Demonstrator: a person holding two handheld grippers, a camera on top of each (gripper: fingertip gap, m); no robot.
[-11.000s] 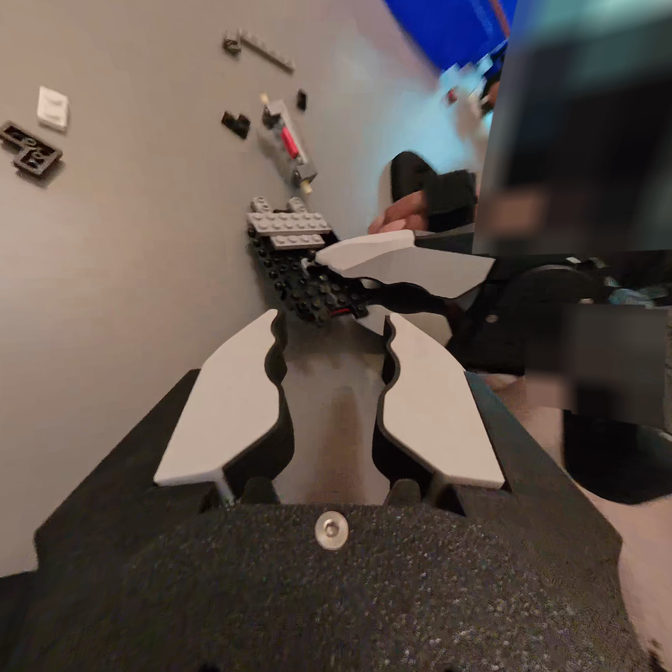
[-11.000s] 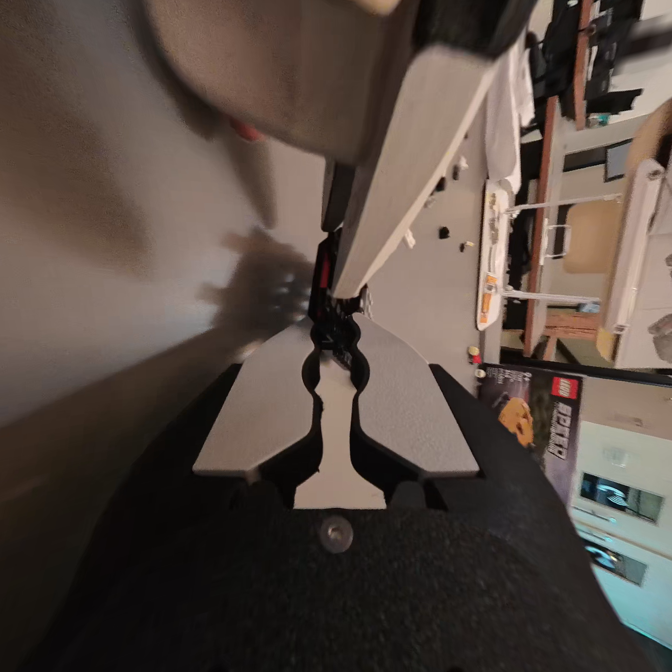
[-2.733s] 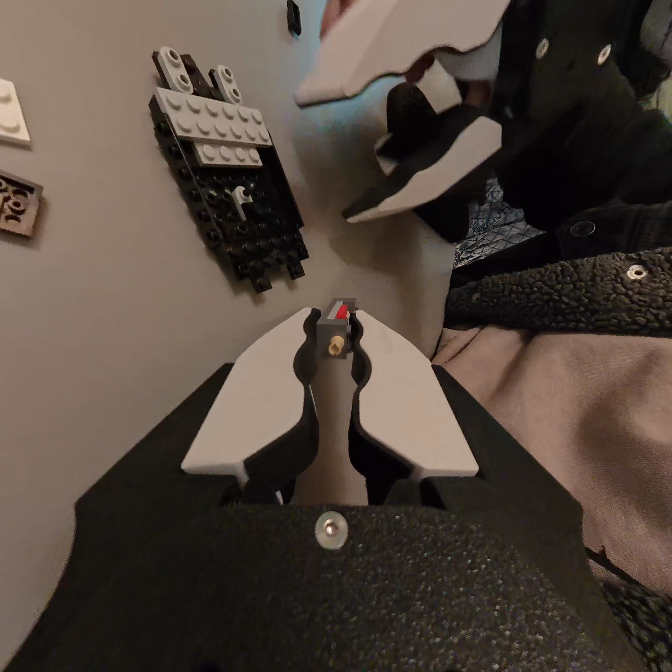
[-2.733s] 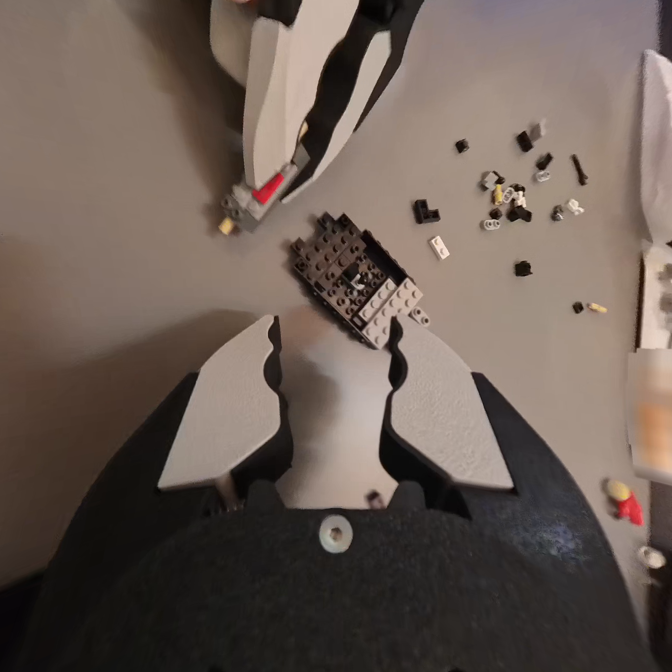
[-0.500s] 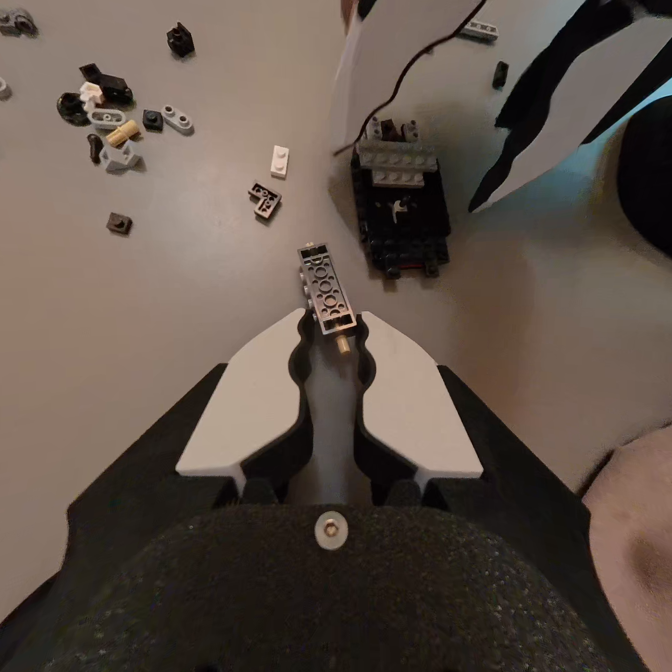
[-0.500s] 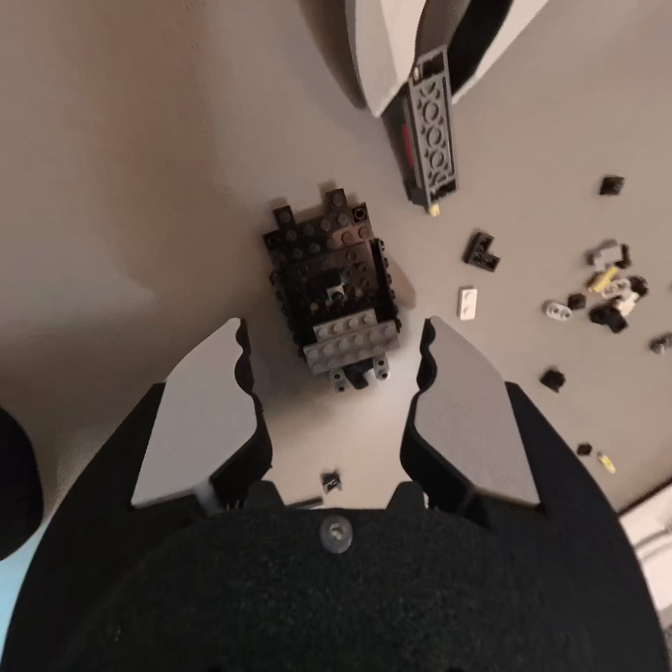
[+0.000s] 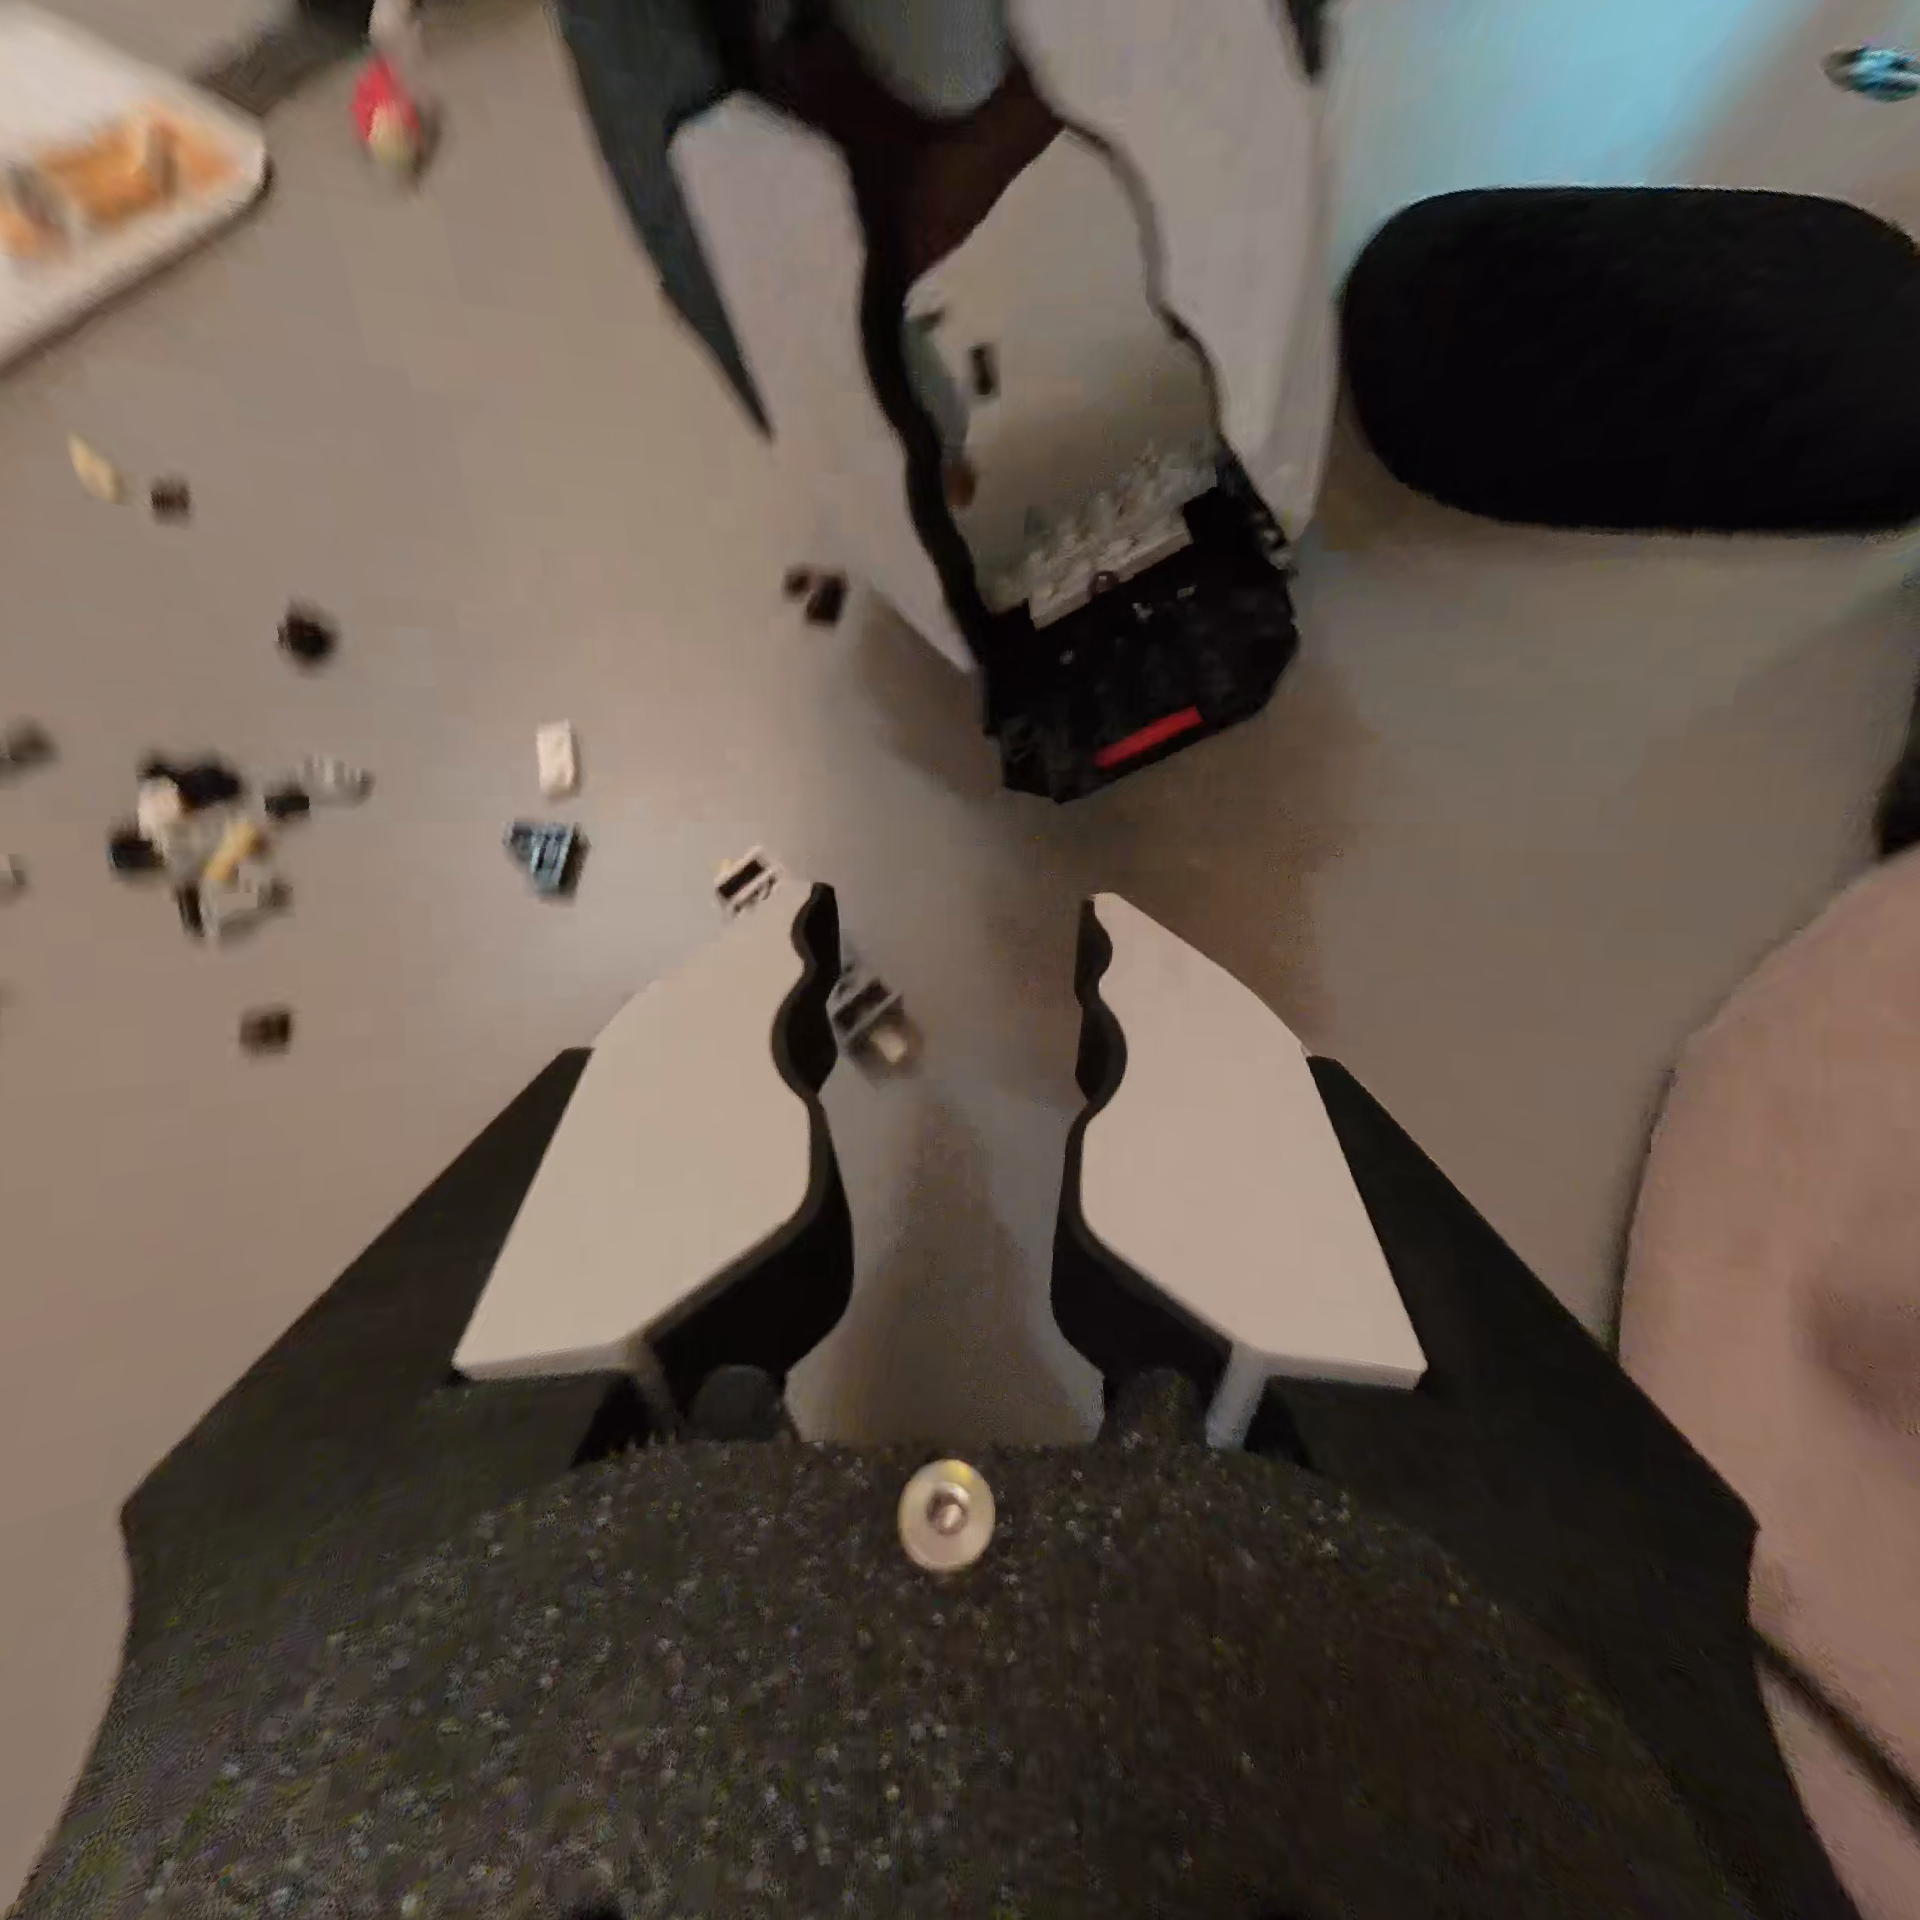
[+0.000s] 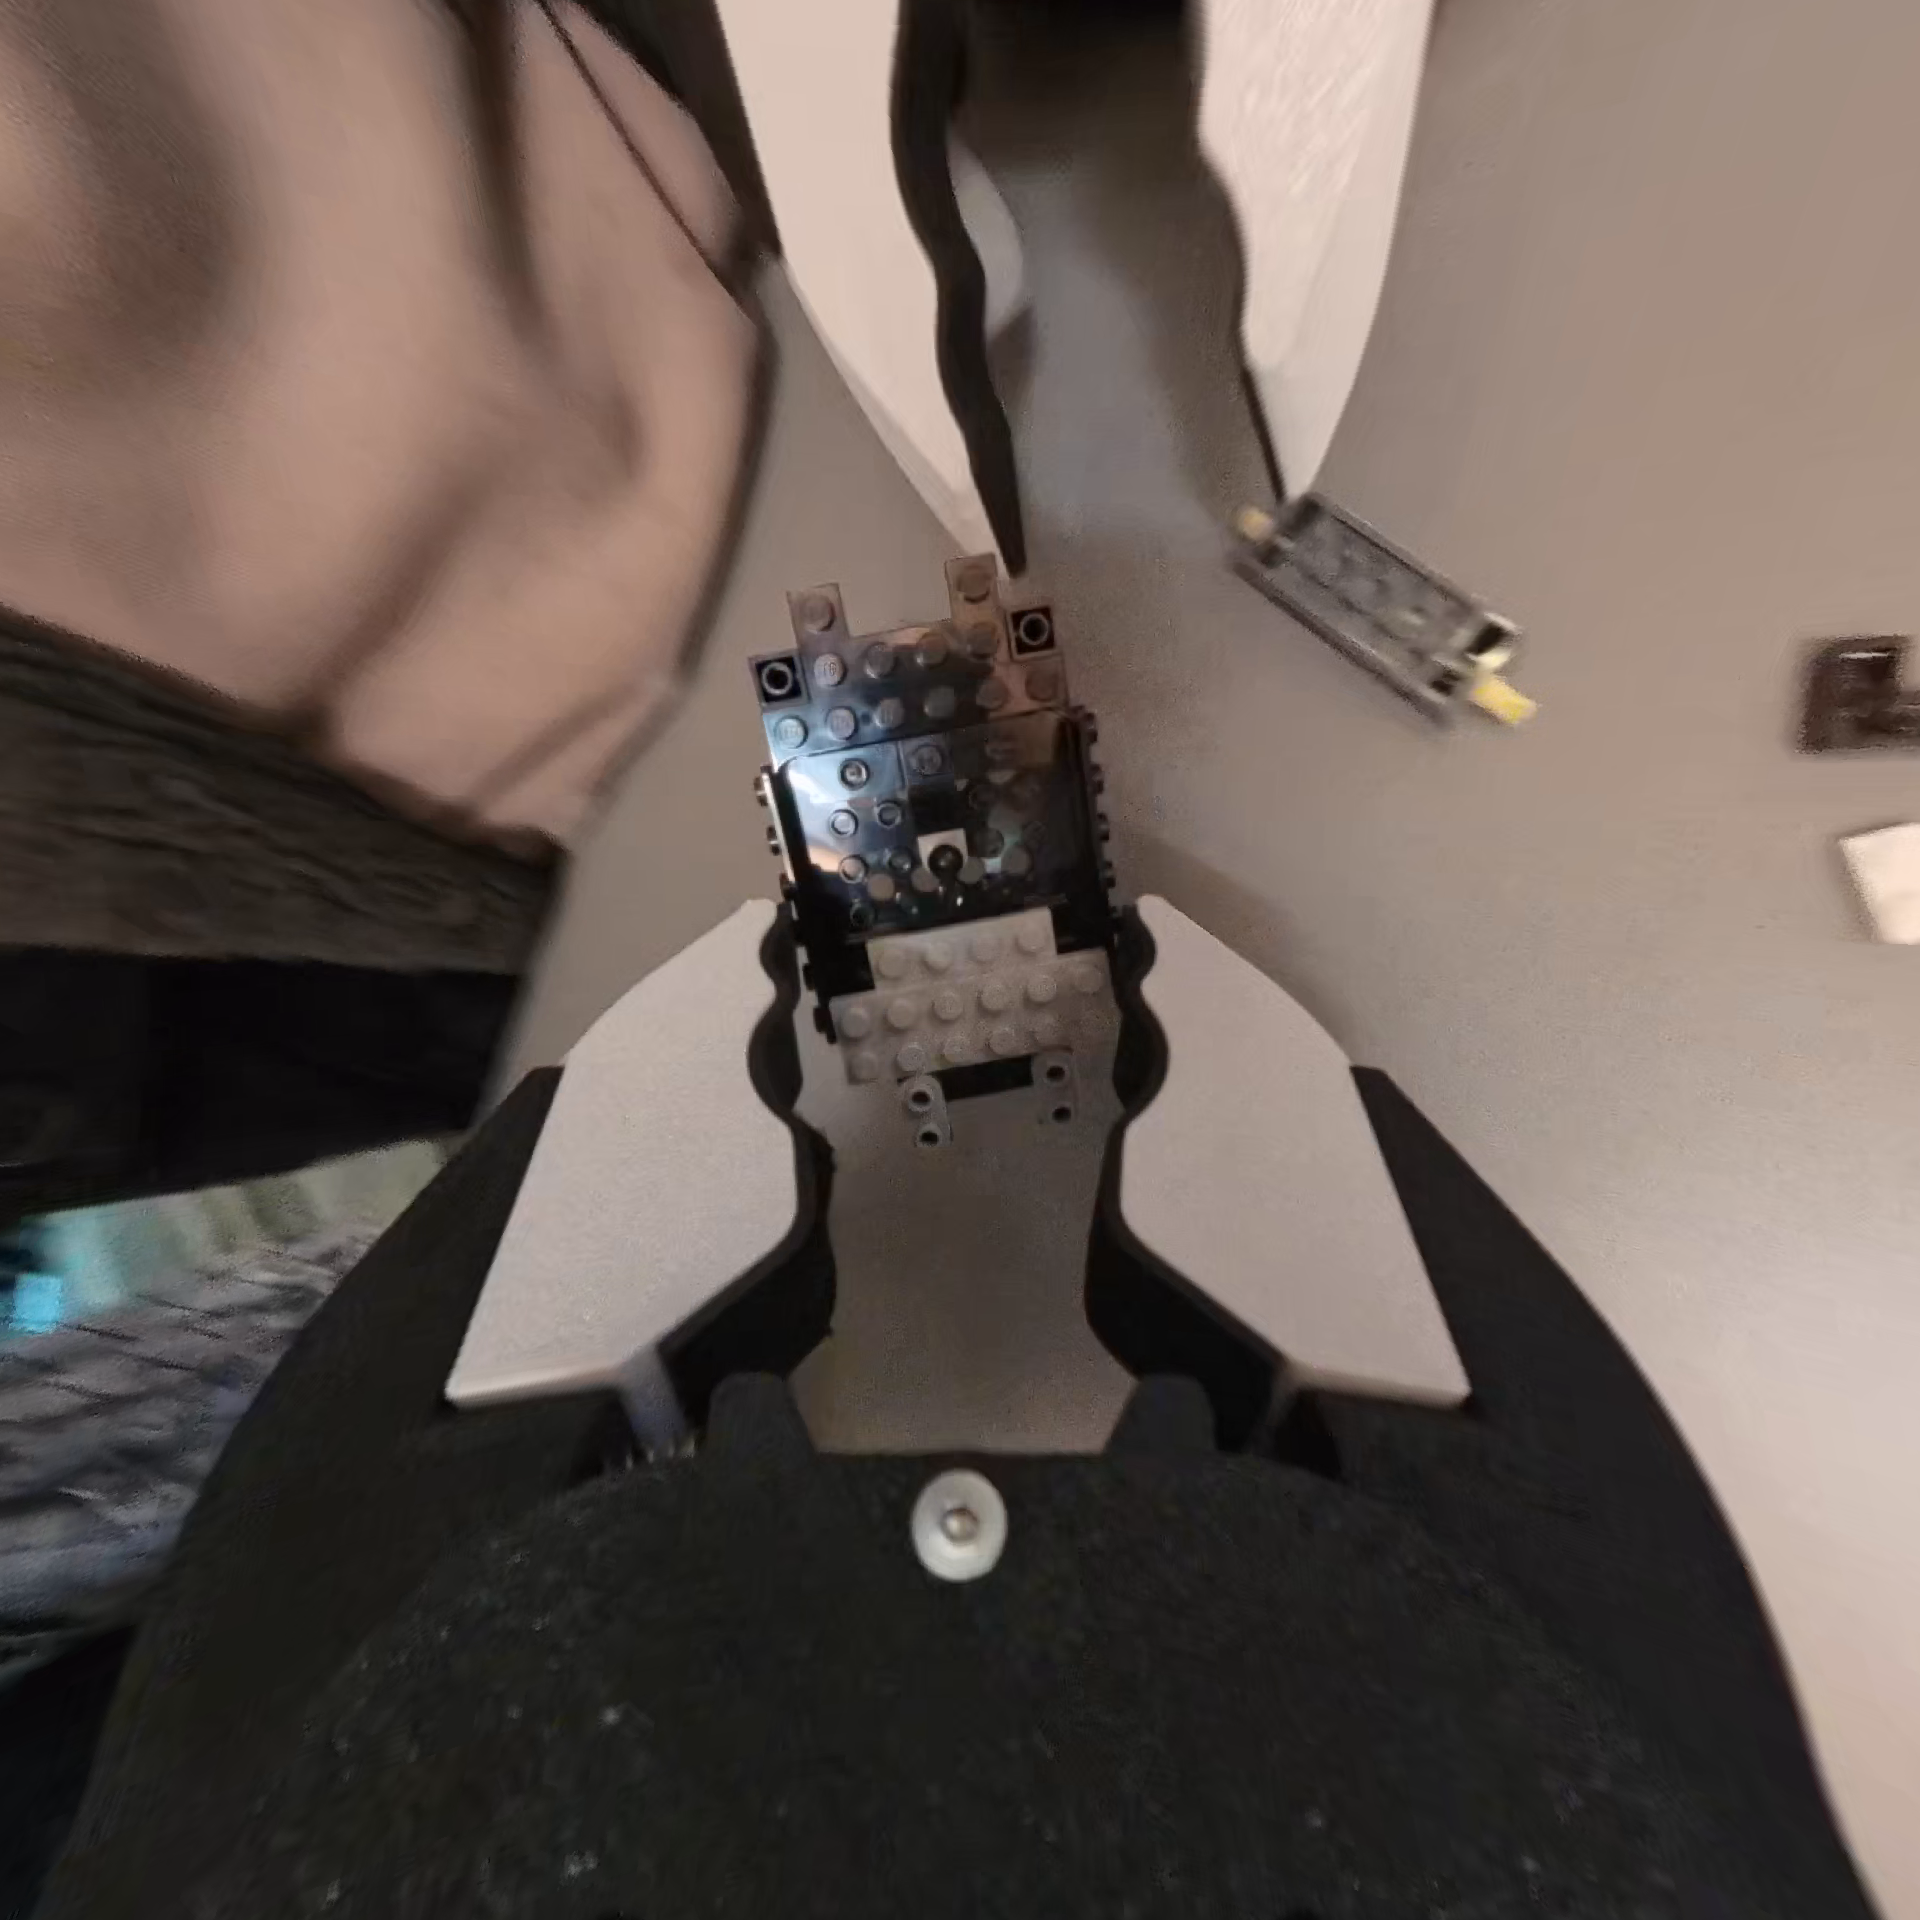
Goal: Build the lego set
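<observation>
**Two grippers, one black chassis pinched at its grey end**

Two of my tools show. My right gripper is closed on the black lego chassis, its fingertips pressing both long sides at the end that carries the light grey studded plates. The chassis runs lengthwise straight away from that gripper, notched black end farthest out, stud side up (I can read no lettering on it through the blur). From my left wrist view the same chassis shows a red strip on its near end.

My left gripper stands wide and holds nothing. The grey axle block with a tan pin lies on the grey table, beside that gripper's left fingertip. Loose small pieces lie scattered farther left.
</observation>
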